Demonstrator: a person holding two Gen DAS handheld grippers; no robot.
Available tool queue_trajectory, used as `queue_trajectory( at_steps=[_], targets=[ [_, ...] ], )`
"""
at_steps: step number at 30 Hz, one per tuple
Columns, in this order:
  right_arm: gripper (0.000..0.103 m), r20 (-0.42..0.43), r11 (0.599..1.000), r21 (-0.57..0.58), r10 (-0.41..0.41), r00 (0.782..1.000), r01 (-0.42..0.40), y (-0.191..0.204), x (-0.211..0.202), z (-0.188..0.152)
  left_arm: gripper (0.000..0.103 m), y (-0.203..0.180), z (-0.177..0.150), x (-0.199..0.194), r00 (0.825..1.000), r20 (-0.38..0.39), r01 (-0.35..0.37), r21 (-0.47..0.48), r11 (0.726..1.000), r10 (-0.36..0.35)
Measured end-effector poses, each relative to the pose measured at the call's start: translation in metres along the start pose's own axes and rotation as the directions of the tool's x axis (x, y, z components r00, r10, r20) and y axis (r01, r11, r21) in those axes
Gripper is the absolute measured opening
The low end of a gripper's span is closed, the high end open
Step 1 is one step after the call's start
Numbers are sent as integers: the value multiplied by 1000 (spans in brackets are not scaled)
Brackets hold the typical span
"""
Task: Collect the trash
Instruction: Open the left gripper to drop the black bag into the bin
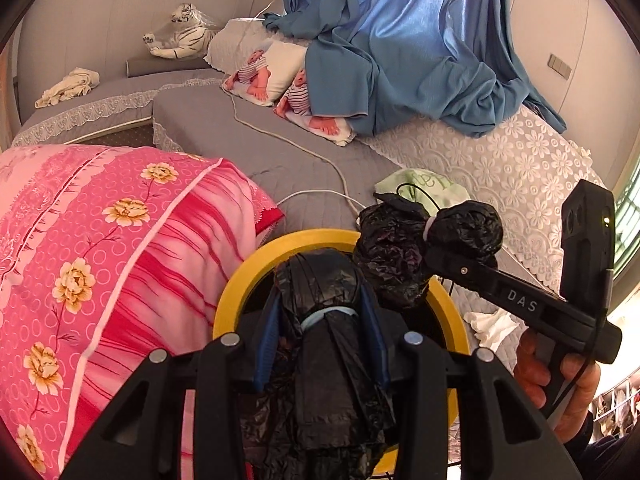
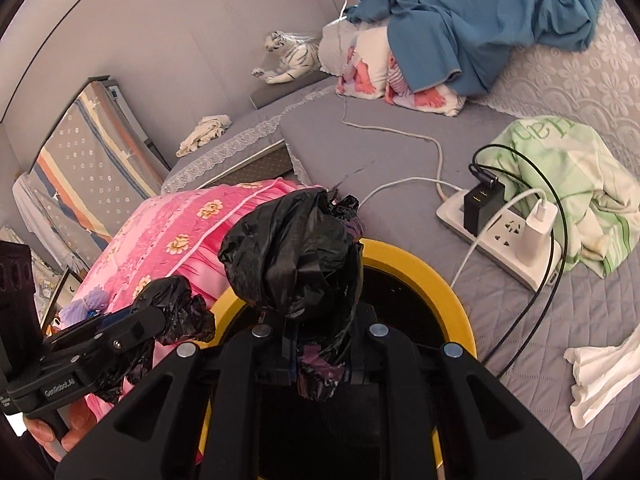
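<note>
Each tool, left and right, clamps a bunched black trash bag edge (bunches pointing forward-up) above the yellow-rimmed bin.

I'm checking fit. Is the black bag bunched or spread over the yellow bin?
Bunched: both grippers, left and right, pinch gathered black bag above the yellow bin.

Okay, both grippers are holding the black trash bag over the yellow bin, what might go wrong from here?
1. The thin black bag is bunched in both the left gripper and the right gripper; pulling them apart may tear it.
2. The yellow bin stands on soft bedding and might tip.
3. Cables from the power strip lie beside it and may snag.
</note>
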State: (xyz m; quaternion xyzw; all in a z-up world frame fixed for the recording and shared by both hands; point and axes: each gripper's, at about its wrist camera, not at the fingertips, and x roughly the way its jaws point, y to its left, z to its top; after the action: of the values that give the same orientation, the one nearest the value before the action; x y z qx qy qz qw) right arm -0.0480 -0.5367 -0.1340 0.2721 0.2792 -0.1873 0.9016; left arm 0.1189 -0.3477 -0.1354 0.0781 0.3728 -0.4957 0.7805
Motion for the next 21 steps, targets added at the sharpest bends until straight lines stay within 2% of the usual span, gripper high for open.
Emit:
queue_trajectory(
  at_steps=[2, 4, 5, 7, 14, 21],
  targets=[
    [15, 0, 1000, 9, -6, 1000, 6, -2, 1, 0, 40, -1, 0, 0, 1000, 2, -3, -4, 1000, 3],
    [18, -1, 1000, 19, -23, 1000, 23, -4, 1, 0, 49, 0, 0, 1, 1000, 6, -1, -17, 1000, 1],
    [26, 0, 999, 24, -33, 999, 33, -6, 2, 1, 55, 1, 0, 0, 1000, 9, -4, -25, 1000, 5],
    [39, 4, 998, 42, -43, 999, 43, -11, 2, 2, 59, 6, 1, -1, 1000, 15, -8, -43, 999, 9],
    [40, 12, 997, 51, -50, 999, 50, -12, -1, 6, 59, 21, 5, -16, 999, 44, -27, -87, 996, 31],
    [42, 19, 999, 32, -44, 999, 43, -2, -3, 10, 59, 39, 8, -52, 991, 105, -70, -108, 992, 81]
  ],
)
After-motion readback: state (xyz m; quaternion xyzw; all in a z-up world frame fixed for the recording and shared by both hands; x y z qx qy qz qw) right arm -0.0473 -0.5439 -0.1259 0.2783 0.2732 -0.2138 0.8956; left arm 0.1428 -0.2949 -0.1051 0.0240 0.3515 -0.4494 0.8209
